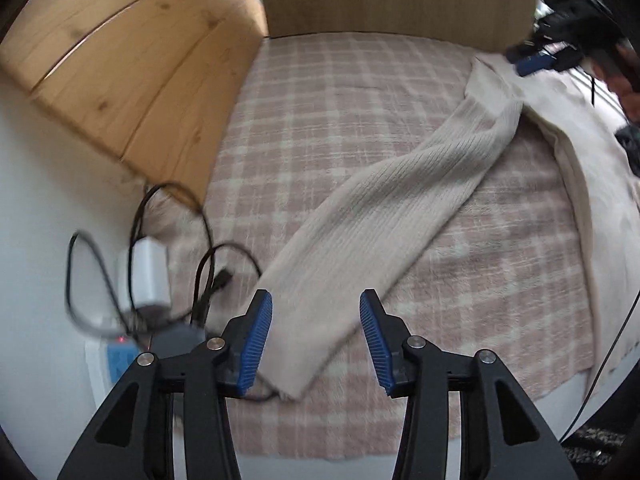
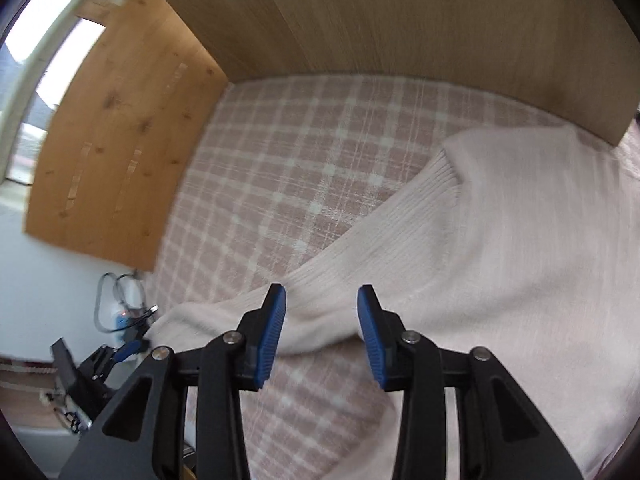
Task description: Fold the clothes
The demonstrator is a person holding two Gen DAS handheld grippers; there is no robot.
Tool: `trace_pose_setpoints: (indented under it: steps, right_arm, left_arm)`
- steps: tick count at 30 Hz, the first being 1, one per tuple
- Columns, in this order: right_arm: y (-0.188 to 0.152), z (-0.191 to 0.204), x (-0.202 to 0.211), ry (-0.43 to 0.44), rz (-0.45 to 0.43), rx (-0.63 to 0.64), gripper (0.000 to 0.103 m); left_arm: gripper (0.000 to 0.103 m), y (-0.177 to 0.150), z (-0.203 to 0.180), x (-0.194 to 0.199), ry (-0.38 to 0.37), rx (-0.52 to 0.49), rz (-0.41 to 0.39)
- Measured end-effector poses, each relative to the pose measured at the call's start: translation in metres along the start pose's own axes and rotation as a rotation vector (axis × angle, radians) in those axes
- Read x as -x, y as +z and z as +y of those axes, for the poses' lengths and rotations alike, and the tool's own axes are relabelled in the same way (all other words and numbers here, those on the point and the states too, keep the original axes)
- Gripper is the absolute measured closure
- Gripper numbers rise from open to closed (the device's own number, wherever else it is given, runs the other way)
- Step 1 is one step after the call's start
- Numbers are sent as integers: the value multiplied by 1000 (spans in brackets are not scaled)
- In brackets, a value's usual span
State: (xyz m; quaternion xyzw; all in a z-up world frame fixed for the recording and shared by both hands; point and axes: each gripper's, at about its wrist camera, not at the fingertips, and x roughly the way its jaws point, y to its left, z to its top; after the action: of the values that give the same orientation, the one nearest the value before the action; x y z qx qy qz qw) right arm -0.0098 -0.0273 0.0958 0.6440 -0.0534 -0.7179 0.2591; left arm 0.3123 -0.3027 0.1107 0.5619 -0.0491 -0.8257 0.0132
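A cream ribbed sweater (image 2: pixel 520 240) lies flat on a bed under a pink checked blanket (image 1: pixel 340 120). One long sleeve (image 1: pixel 400 208) runs slantwise from the sweater's body down to a cuff (image 1: pixel 294 390) near the blanket's edge. My left gripper (image 1: pixel 316 340) hangs open over the cuff end, with the sleeve lying loose between its blue pads (image 1: pixel 256 344). My right gripper (image 2: pixel 322 332) is open too, above the spot where the sleeve (image 2: pixel 248 320) meets the body. Each gripper shows small in the other's view: the right gripper (image 1: pixel 536 62), the left gripper (image 2: pixel 128 348).
Wooden boards (image 1: pixel 132 72) wall in the bed at the back and left. Black cables (image 1: pixel 200 240), a white charger (image 1: pixel 150 272) and a power strip (image 1: pixel 116 360) lie at the blanket's left edge by a white wall. A window (image 2: pixel 44 60) is at far left.
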Motion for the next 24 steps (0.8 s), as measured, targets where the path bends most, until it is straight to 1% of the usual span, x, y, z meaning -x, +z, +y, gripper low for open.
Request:
trace_pose_setpoints:
  steps: [3, 7, 8, 9, 11, 12, 13, 14, 15, 16, 17, 18, 19, 21, 24]
  right_arm:
    - [15, 15, -42, -57, 62, -41, 66]
    - [21, 25, -82, -181, 134, -60, 66]
    - [21, 32, -81, -207, 104, -27, 66]
    - [20, 38, -84, -239, 116, 14, 65]
    - [15, 49, -88, -286, 116, 110, 66]
    - [12, 51, -88, -300, 110, 137, 71]
    - [10, 50, -87, -308, 105, 145, 85]
    - [10, 47, -85, -301, 103, 135, 93]
    - [11, 41, -82, -266, 106, 105, 98]
    - [12, 34, -78, -221, 96, 67, 98]
    - [12, 27, -71, -180, 75, 40, 98]
    - [13, 22, -65, -154, 59, 17, 98]
    - [13, 16, -58, -122, 41, -8, 99]
    - [14, 8, -40, -51, 0, -46, 99]
    - [13, 0, -10, 13, -40, -56, 99]
  left_arm:
    - [59, 10, 1, -10, -36, -40, 6]
    - [59, 17, 7, -19, -69, -77, 14]
    - [59, 18, 7, -21, -76, -91, 19]
    - [58, 19, 7, -24, -81, -108, 26]
    - [58, 19, 6, -31, -93, -135, 49]
    - [57, 18, 5, -35, -101, -145, 59]
    - [57, 17, 4, -37, -110, -151, 62]
    - [57, 17, 5, -37, -120, -151, 56]
    - [59, 16, 5, -36, -131, -149, 52]
    - [60, 16, 5, -35, -138, -146, 54]
    - [64, 15, 5, -34, -145, -147, 54]
    - [82, 14, 4, -32, -158, -147, 53]
    - [96, 13, 3, -29, -164, -147, 49]
    - [96, 10, -1, -18, -142, -152, 24]
    - [96, 4, -9, 20, -197, -119, -41]
